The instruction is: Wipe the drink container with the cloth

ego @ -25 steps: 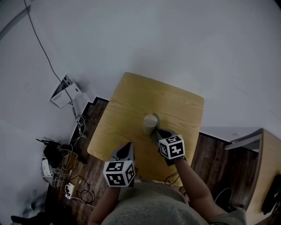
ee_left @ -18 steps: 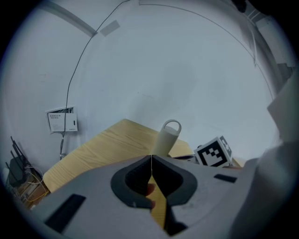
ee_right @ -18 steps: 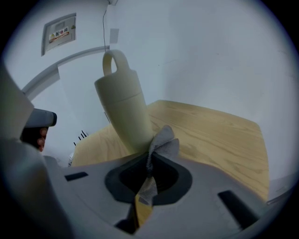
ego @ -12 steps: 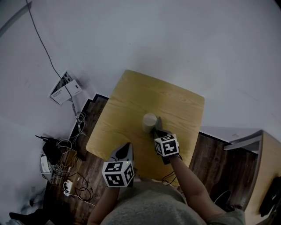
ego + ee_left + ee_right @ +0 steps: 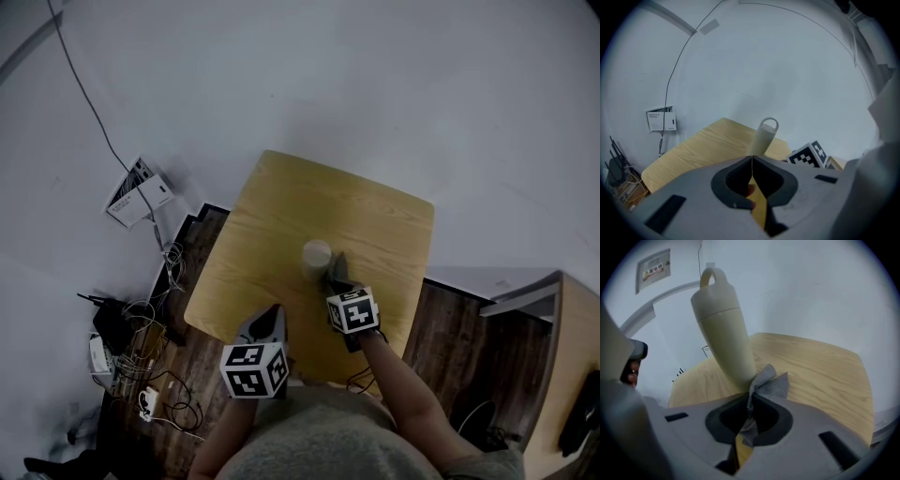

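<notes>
A cream drink bottle with a loop handle stands upright near the middle of the small wooden table. In the right gripper view the bottle rises just ahead of my right gripper, which is shut on a grey cloth; the cloth's free end touches the bottle's lower side. In the head view my right gripper sits just right of the bottle. My left gripper is near the table's front edge, apart from the bottle, and my left gripper is shut with nothing held.
The table stands against a white wall with dark wood floor around it. A tangle of cables and small devices lies on the floor at the left. A white box leans by the wall. A wooden cabinet is at the right.
My right gripper with the cloth has slid a little left and up along the bottle's side. The left gripper has barely moved.
</notes>
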### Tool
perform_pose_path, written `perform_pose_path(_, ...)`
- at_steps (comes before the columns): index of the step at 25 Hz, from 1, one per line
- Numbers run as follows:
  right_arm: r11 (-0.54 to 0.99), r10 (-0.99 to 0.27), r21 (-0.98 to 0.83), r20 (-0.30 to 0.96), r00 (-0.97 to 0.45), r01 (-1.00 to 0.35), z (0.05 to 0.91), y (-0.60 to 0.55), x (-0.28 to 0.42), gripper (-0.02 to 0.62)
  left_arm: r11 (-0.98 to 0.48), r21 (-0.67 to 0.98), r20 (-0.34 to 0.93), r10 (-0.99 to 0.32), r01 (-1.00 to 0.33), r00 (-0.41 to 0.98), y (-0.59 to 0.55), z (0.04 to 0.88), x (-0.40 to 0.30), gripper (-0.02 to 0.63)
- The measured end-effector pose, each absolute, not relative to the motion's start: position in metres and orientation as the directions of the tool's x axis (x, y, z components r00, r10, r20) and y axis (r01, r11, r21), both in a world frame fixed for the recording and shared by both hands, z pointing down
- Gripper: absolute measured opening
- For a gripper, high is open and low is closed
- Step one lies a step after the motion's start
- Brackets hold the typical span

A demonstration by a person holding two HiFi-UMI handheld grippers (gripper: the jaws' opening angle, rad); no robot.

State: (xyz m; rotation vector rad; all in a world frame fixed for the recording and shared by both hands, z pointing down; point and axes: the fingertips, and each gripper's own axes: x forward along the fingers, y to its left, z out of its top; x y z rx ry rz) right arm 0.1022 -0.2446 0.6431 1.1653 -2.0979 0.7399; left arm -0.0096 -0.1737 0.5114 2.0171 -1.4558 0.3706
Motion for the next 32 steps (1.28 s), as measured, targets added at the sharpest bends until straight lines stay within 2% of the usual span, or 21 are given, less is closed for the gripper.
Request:
perform_pose_path(15,0.469,-0.568,-0.222,0.665,-0.484,-0.855,0.580,-0.188,0.106,0.009,-0.206,0.325,0.535,-0.765,-0.923,0.359,-0.182,0.511,-0.015,0.003)
perform_pose_path(26,0.547,-0.617,-0.260,0.518,-0.593,-0.796,0.511,-0.186,0.075,0.009,-0.206,0.321,0.527,-0.772,-0.924,0.356,-0.184,0.507,-0.023,0.003)
perform_pose_path(32,0.584,-0.612,-0.231,0.504,-0.609,-0.778,0.507,-0.199,0.056,0.009,-0.192,0.319,0.523,-0.782,-0.928,0.341,-0.182,0.504,-0.032,0.003)
